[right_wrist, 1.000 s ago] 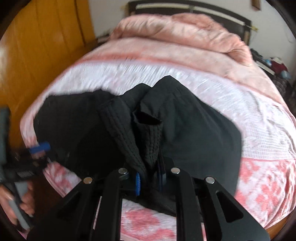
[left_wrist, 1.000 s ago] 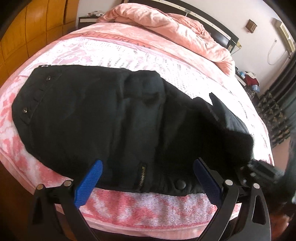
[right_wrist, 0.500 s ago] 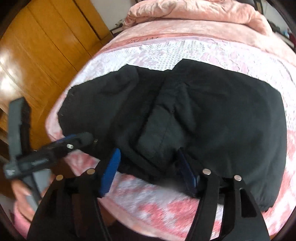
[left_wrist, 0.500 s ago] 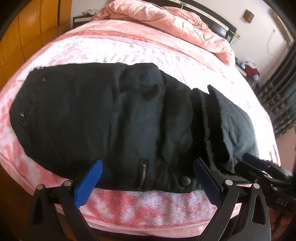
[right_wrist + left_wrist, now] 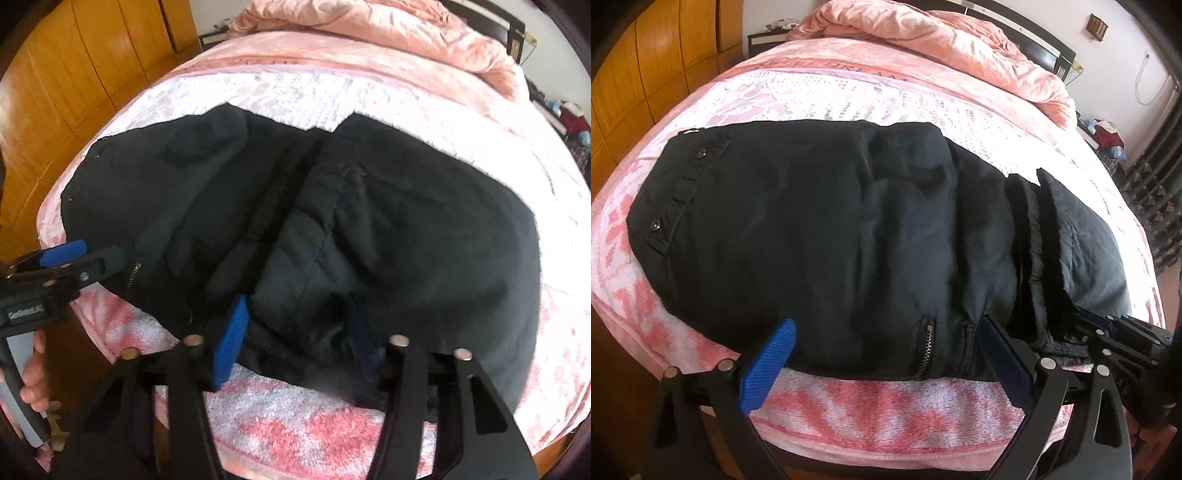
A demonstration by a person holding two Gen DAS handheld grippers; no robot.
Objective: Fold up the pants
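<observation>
The black pants (image 5: 827, 236) are lying flat on the pink bed (image 5: 879, 402), close to its near edge. They are stretching long ways from left to right, with the snap buttons at the left end. The left gripper (image 5: 886, 362) is sitting wide open at the near edge, by the zipper. The right gripper (image 5: 291, 343) is also open, around a bunched fold. A pink blanket (image 5: 942, 40) is piling up by the headboard. Wooden closet doors (image 5: 66, 85) are standing to the left.
</observation>
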